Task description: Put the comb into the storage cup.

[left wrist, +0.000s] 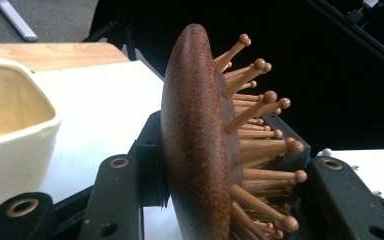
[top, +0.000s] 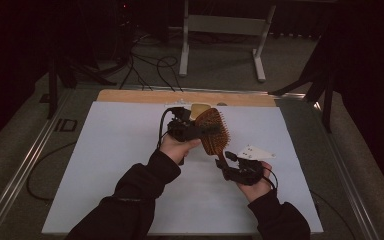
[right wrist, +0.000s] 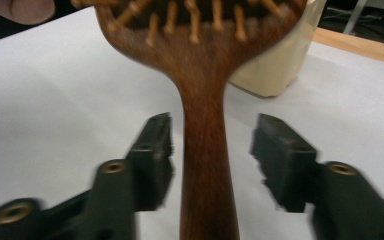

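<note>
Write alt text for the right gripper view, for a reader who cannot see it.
A brown wooden hairbrush stands handle-down between the right gripper's two black jaws, which are open with a gap on each side of the handle. Its peg bristles line the top edge, a cream container stands behind it on the white table, and the picture is slightly blurred.

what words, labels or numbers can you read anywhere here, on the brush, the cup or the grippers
None can be read.
Wooden hairbrush: plain wood back and handle, no brand mark in sight.
Cream cup: blank wall and rim.
Left gripper, shut on the brush head, and right gripper, open around the handle: black jaws with brass eyelets, no lettering.
Grey plate on the right gripper: a few dark specks, too small to tell.
</note>
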Demonstrator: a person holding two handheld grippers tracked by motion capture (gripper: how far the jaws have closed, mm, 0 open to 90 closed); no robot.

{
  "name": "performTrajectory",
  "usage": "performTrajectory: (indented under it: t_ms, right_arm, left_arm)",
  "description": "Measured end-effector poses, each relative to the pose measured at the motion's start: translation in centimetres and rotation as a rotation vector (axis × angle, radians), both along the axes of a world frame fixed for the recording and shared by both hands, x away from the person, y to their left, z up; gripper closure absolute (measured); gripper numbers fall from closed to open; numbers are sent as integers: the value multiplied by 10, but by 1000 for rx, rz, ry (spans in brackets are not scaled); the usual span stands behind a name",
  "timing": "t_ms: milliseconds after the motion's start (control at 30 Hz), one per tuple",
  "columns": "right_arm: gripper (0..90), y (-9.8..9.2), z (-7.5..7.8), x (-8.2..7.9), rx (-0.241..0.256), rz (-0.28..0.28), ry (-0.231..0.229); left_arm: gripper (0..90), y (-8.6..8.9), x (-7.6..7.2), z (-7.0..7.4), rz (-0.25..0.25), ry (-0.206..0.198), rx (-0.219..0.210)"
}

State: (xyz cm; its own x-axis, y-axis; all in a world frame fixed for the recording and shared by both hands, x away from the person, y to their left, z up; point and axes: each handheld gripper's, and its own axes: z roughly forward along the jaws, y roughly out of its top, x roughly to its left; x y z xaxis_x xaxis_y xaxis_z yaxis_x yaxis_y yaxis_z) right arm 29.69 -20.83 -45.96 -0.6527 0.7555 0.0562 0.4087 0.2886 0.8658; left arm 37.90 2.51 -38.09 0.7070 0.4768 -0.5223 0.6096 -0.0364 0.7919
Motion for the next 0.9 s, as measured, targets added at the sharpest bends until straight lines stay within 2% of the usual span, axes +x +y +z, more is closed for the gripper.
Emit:
performTrajectory:
  t_ms: [100, 367, 567, 700, 900]
  right_arm:
    - [335, -3, 0, 1, 29, 24, 6]
    - [154, -7, -1, 2, 57, 53, 35]
    - [102, -7, -3, -2, 13, 53, -5]
    - [92, -5, -4, -3, -15, 52, -8]
    - [82, -6, -6, -5, -14, 60, -19]
  left_arm:
    - [541, 3, 1, 6, 3, -16, 2]
    - [541, 10, 6, 20, 23, -44, 1]
    - [541, 17, 10, 30, 39, -63, -2]
    - [541, 22, 12, 36, 51, -78, 1]
    - [541, 30, 18, 48, 79, -100, 12]
